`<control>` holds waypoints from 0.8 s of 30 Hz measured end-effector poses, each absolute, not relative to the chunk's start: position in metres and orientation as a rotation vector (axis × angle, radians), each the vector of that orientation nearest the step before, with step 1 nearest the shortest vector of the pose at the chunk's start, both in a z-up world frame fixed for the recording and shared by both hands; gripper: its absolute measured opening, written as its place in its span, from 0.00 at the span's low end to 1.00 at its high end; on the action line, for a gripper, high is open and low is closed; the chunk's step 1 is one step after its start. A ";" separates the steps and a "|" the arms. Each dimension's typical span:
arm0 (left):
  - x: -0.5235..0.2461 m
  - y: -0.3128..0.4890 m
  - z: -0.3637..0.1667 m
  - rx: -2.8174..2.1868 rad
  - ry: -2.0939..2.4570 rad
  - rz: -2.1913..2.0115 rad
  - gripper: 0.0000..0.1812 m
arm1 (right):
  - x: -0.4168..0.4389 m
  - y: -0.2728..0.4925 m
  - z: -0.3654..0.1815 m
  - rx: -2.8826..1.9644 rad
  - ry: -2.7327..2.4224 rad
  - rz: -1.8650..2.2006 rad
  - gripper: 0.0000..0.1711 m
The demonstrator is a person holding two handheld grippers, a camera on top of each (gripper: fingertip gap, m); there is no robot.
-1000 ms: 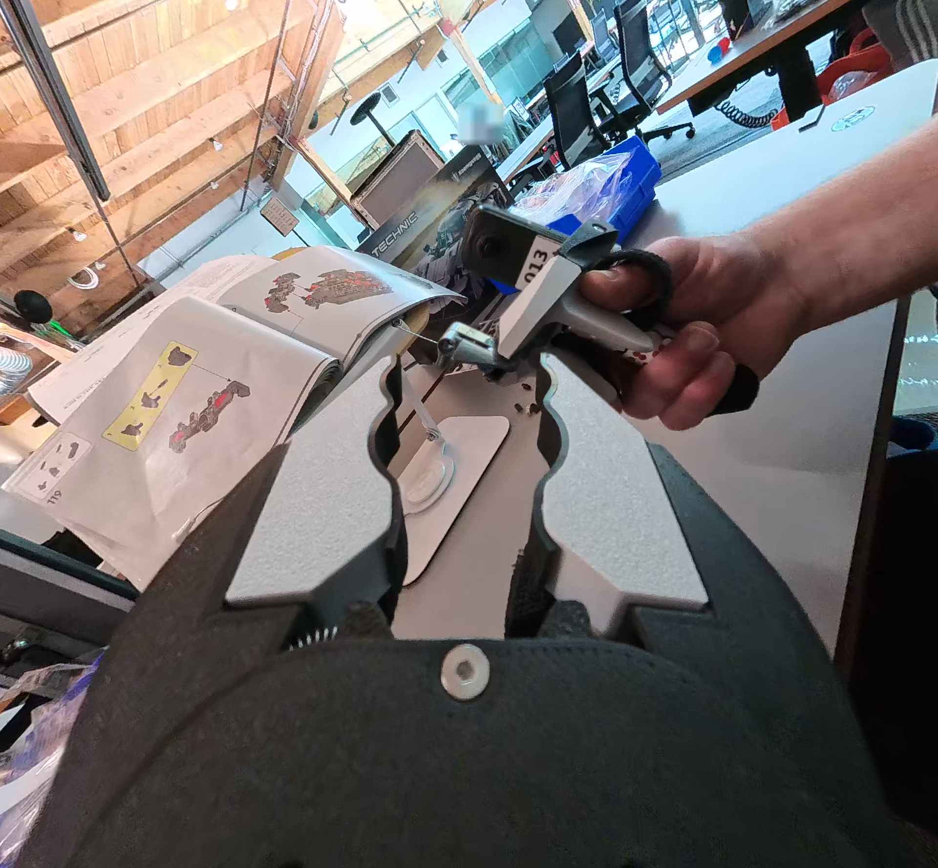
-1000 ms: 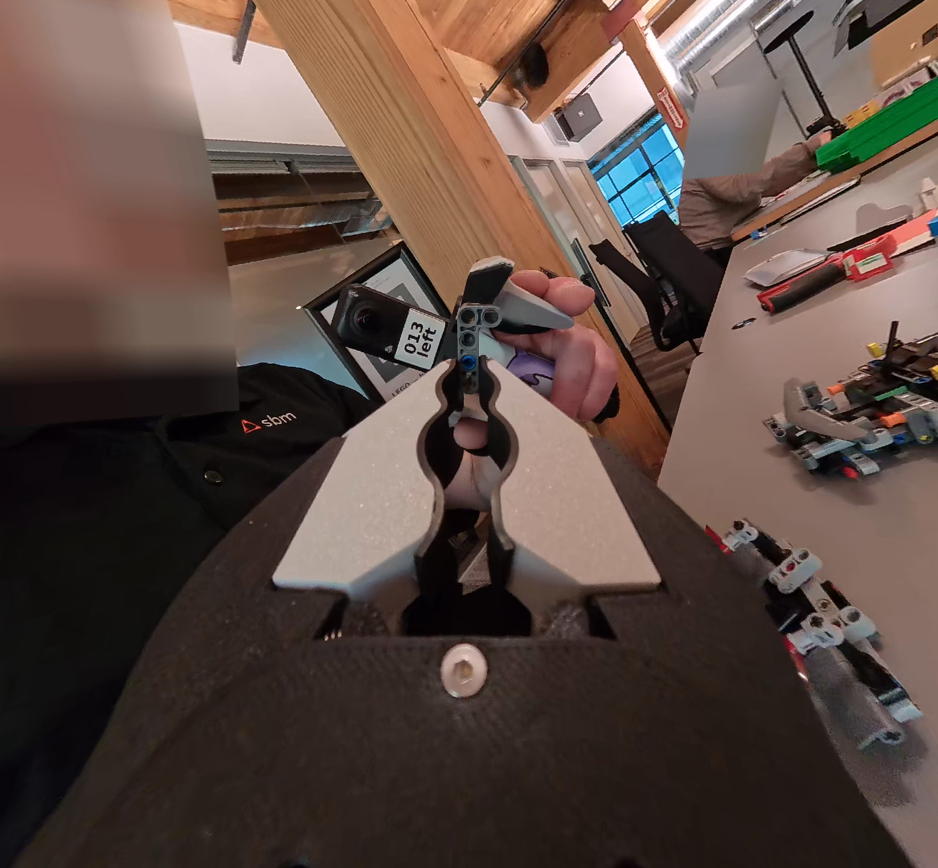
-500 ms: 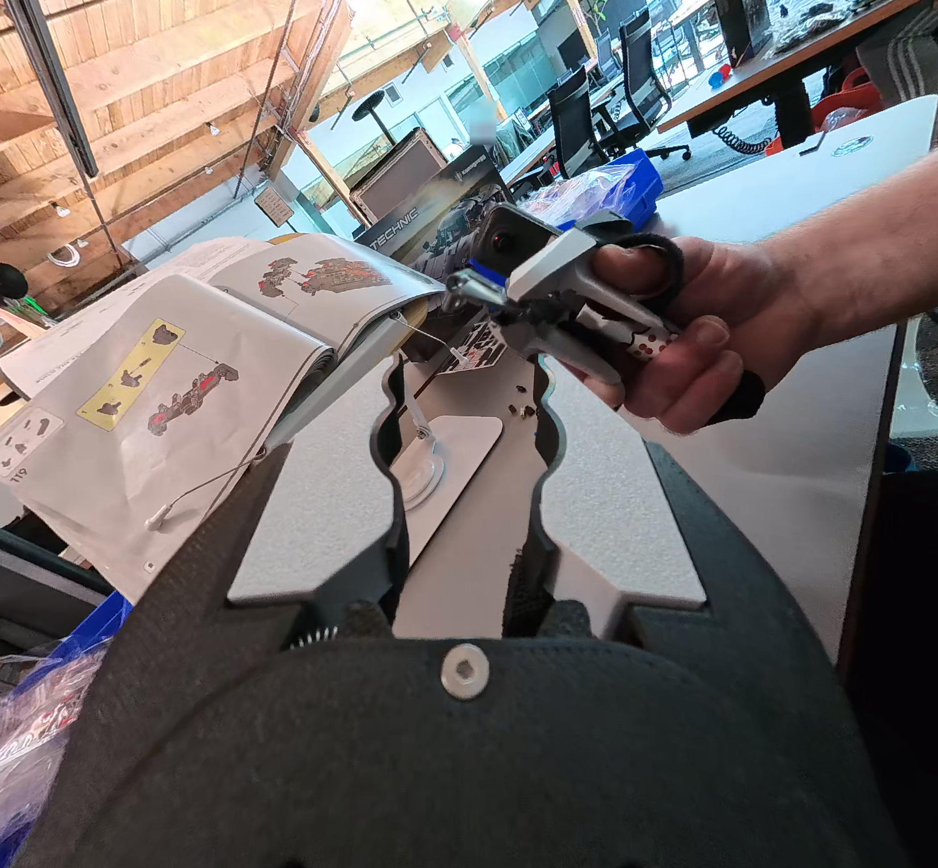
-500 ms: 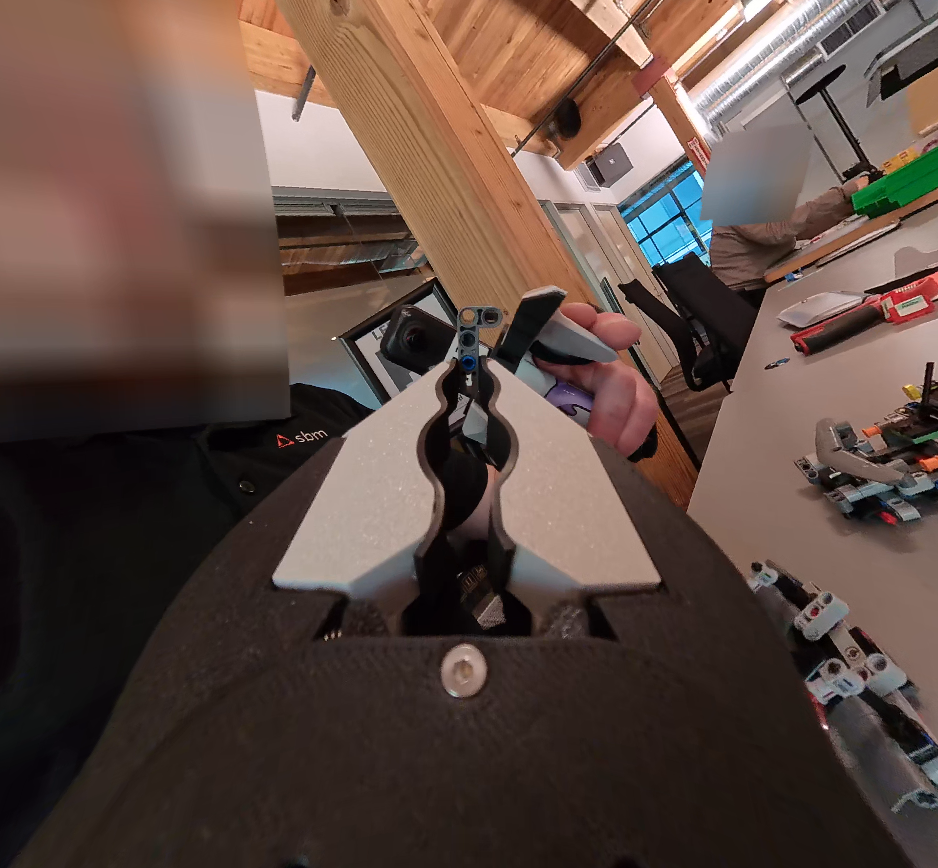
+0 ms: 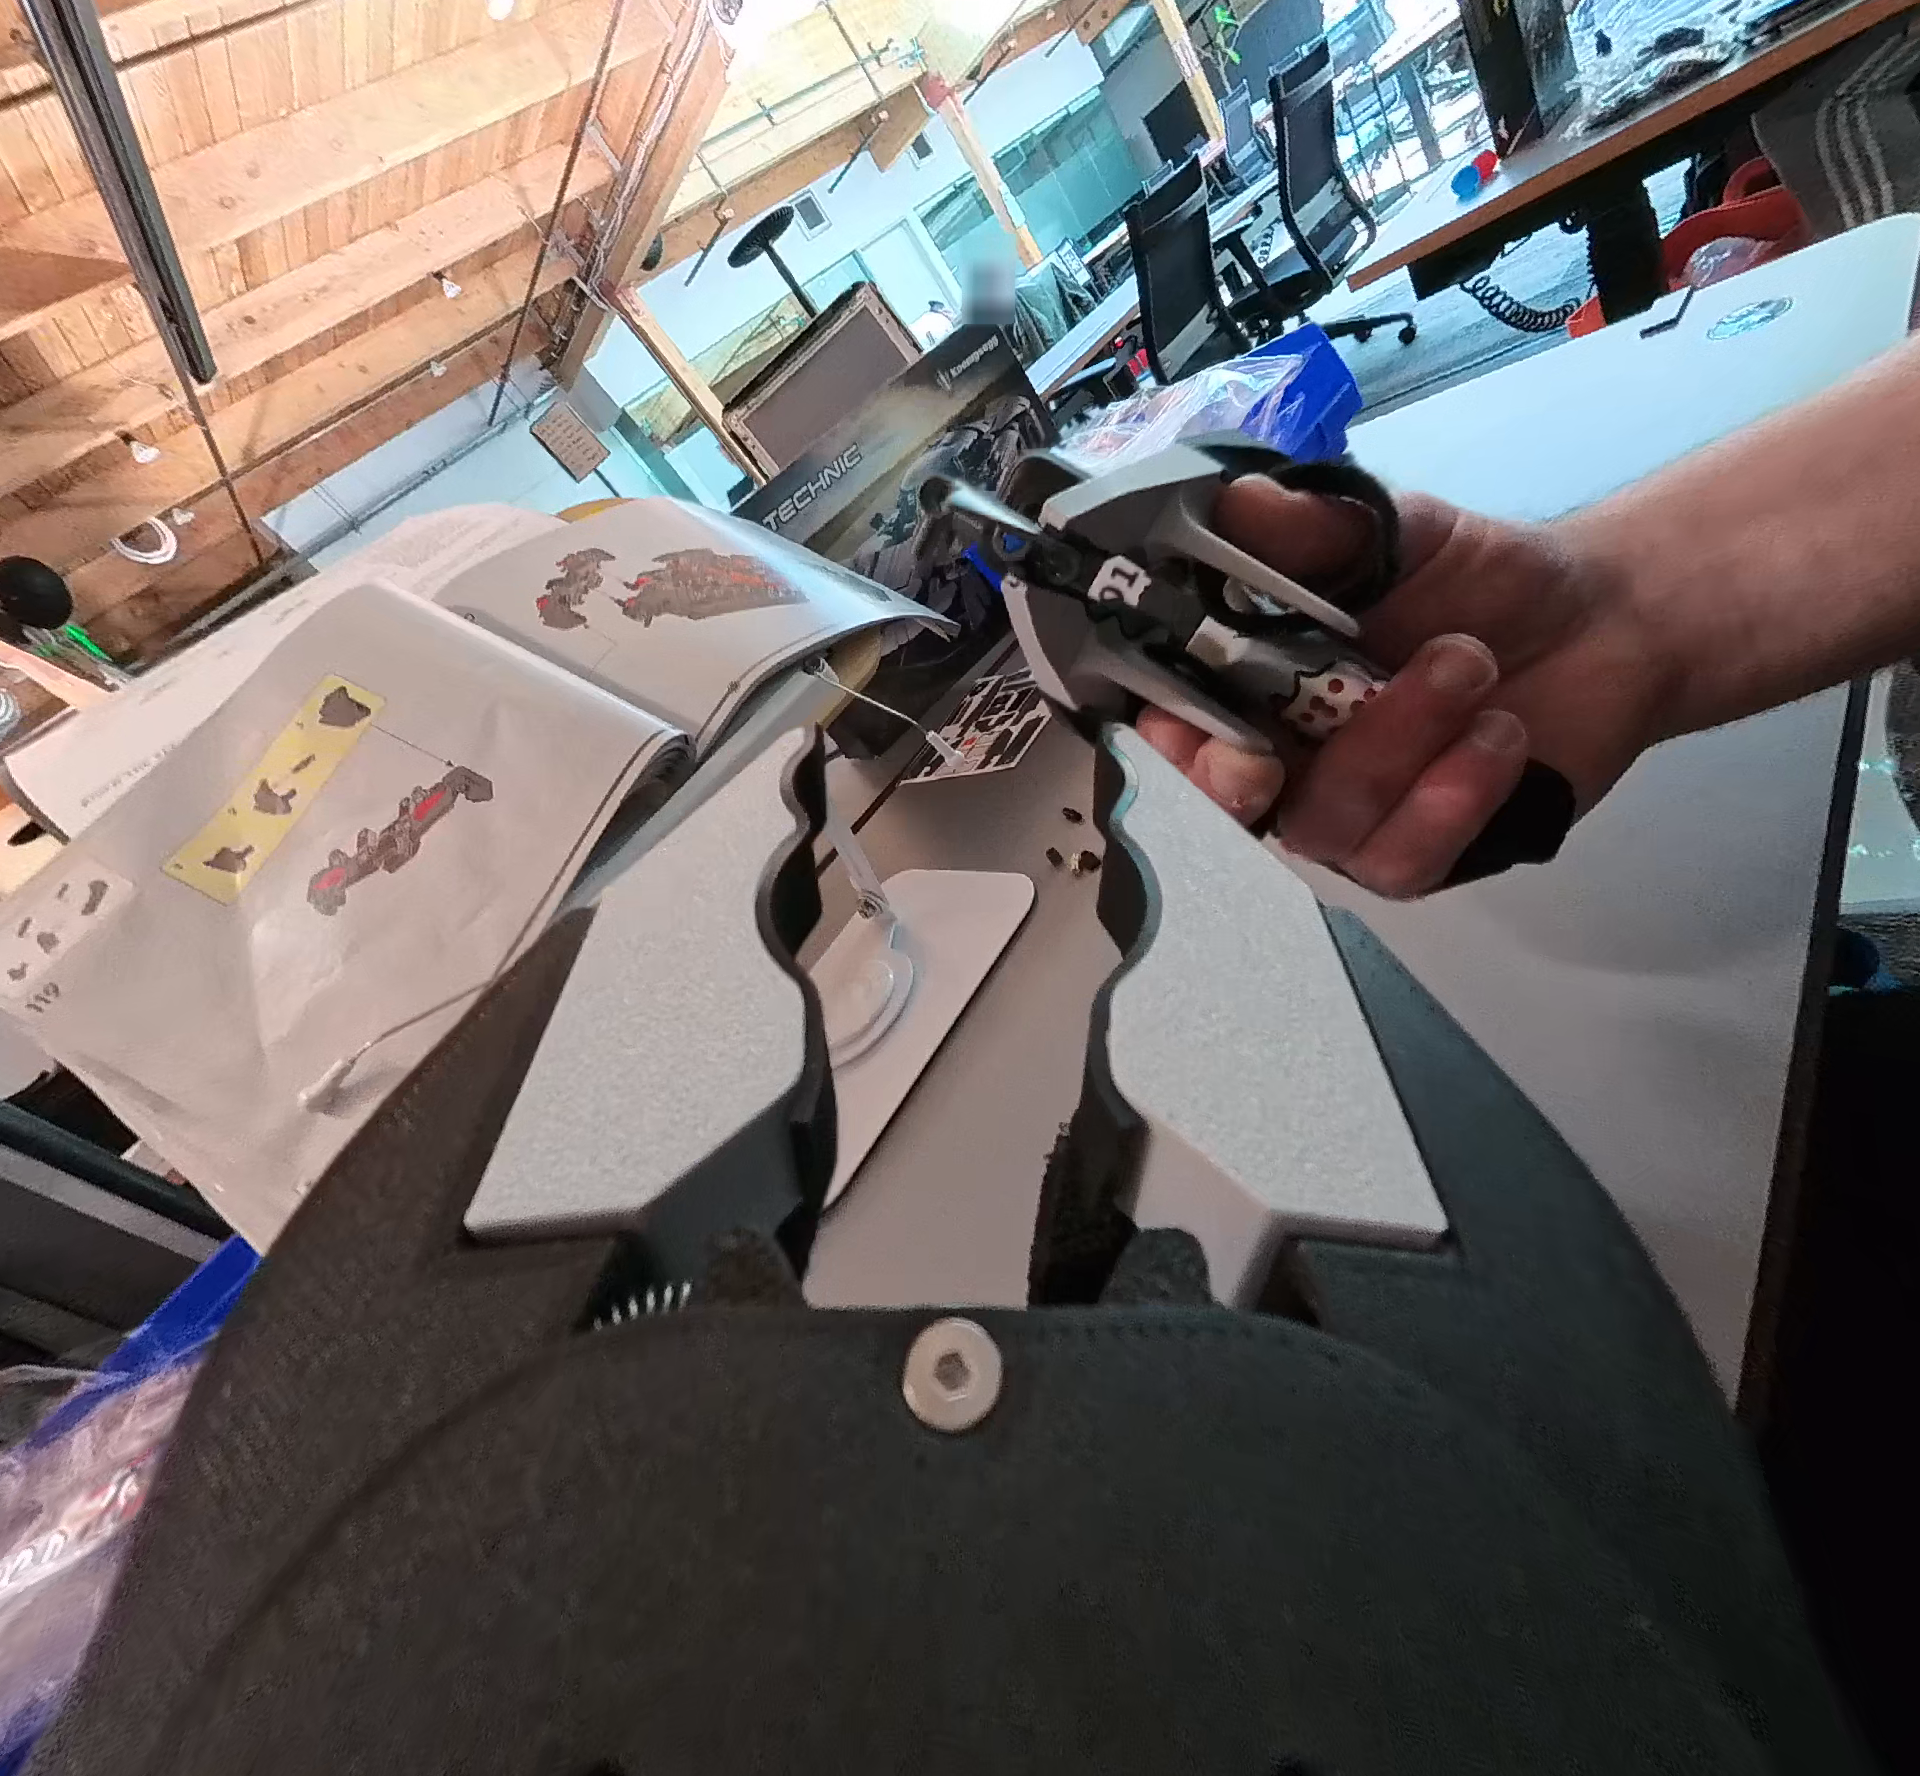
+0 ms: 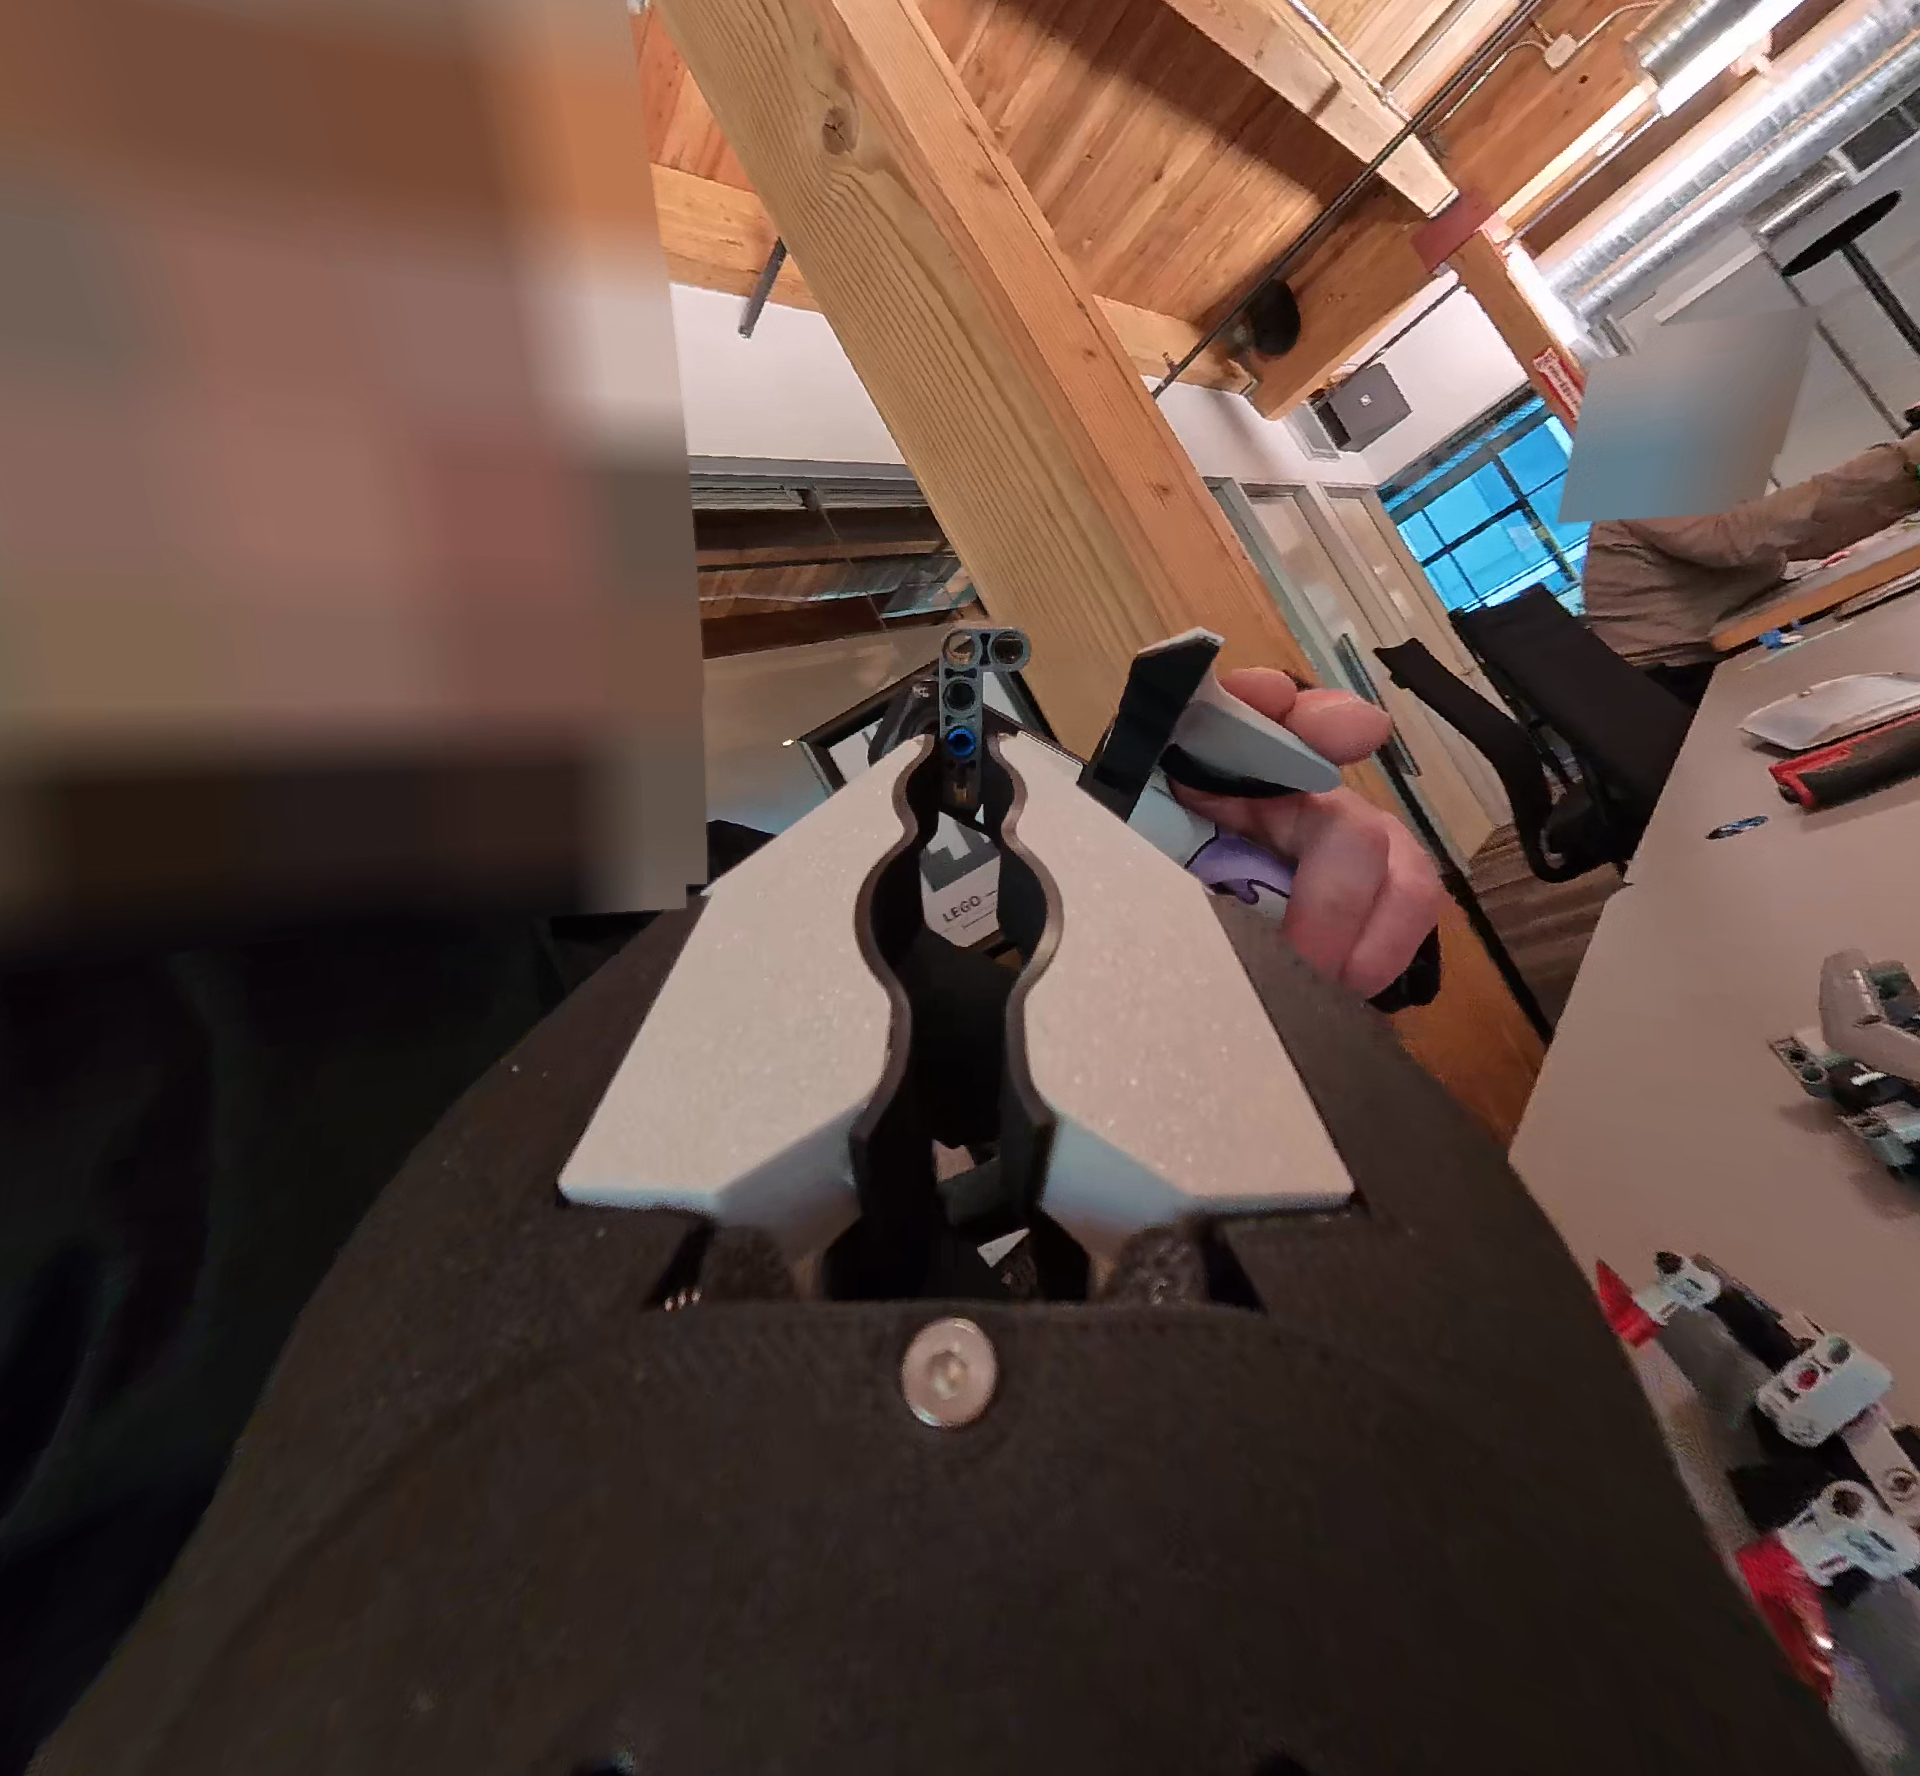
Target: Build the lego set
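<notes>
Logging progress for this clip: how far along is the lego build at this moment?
Partly done. Two part-built assemblies lie on the table, one farther off and one nearer. In hand: the right gripper is shut on a grey beam with a blue pin, held in the air; the left gripper is open and empty. Left: joining the beam and the assemblies; the instruction booklet lies open.

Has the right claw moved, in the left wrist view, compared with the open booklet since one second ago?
Yes. The right claw has gone up, away from the table; its tip was level with the open booklet edge and now stands above it.
</notes>
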State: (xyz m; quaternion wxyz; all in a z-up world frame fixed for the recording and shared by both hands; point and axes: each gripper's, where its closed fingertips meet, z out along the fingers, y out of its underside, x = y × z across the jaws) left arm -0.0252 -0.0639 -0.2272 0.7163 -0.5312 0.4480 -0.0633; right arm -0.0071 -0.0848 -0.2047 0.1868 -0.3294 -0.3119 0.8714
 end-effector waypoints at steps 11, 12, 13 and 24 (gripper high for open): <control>-0.003 -0.069 -0.215 -1.081 1.074 -0.078 0.27 | -0.012 -0.093 -0.210 -0.938 -0.913 2.524 0.02; -0.002 -0.069 -0.216 -1.077 1.079 -0.077 0.25 | -0.012 -0.093 -0.211 -0.945 -0.918 2.522 0.02; -0.001 -0.070 -0.216 -1.070 1.080 -0.079 0.23 | -0.013 -0.093 -0.212 -0.957 -0.923 2.520 0.02; 0.001 -0.068 -0.222 -1.065 1.107 -0.080 0.18 | -0.017 -0.091 -0.218 -1.010 -0.933 2.530 0.02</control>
